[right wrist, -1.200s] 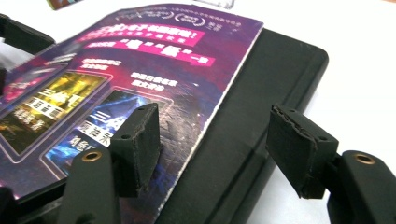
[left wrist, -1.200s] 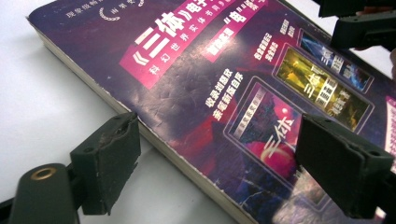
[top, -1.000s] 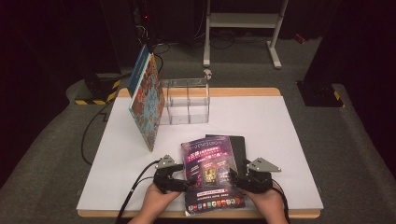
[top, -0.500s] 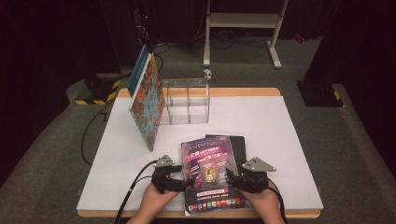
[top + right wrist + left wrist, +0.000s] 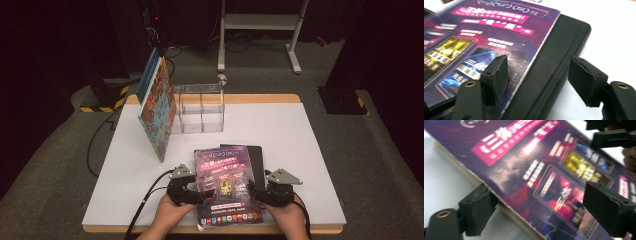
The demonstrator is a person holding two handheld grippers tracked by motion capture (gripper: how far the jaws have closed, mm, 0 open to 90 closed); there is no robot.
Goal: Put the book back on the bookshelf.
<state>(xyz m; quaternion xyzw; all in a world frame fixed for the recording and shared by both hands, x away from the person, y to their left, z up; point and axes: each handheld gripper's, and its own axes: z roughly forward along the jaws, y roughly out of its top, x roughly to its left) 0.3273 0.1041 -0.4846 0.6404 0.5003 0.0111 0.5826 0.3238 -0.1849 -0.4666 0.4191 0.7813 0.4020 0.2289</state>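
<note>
The purple book (image 5: 226,187) lies on a black book (image 5: 256,162) at the near table (image 5: 310,150) edge, long side pointing away, between the left tongs (image 5: 192,192) and right tongs (image 5: 260,192), both open around its sides.

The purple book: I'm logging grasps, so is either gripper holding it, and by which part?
The left gripper straddles the purple book's left edge, the right gripper its right edge and the black book beneath. Whether the pads press cannot be told.
</note>
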